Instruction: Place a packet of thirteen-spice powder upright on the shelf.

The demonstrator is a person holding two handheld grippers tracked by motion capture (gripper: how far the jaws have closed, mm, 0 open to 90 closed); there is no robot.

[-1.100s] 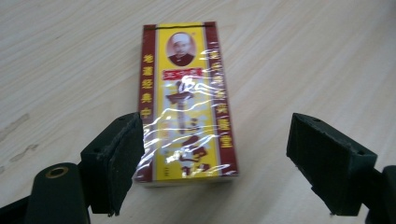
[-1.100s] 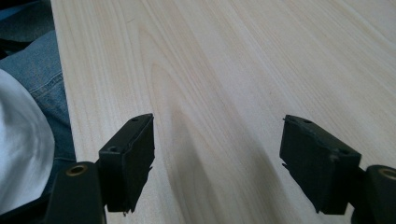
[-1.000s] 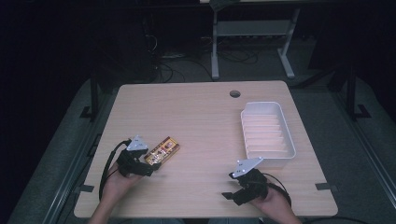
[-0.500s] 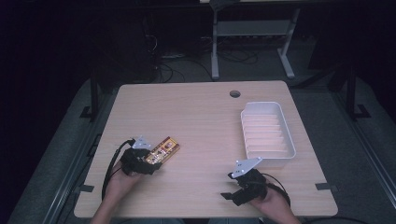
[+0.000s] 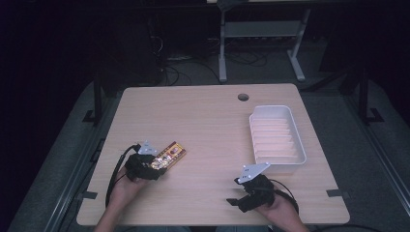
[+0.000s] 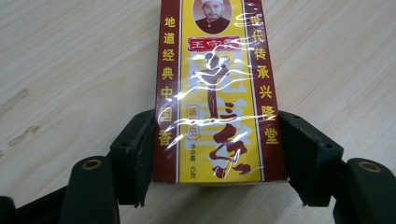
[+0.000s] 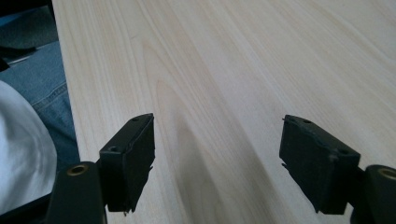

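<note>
1. Near edge: right gripper point(image 5: 240, 192) idle at the table's point(image 5: 212, 111) front, jaws wide apart over bare wood, nothing between them.
2. Left gripper point(image 5: 155, 166) just closed on the yellow-and-maroon box point(image 6: 218, 88); pads now pressing both long sides, box flat on the table left of centre.
3. Grip made, so probably ready to lift.
4. Farther right: white ribbed tray point(image 5: 296, 140), well apart, likely destination.

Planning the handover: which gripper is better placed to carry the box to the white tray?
Left: the left gripper already clamps the box; the right gripper is open over bare table.
</note>
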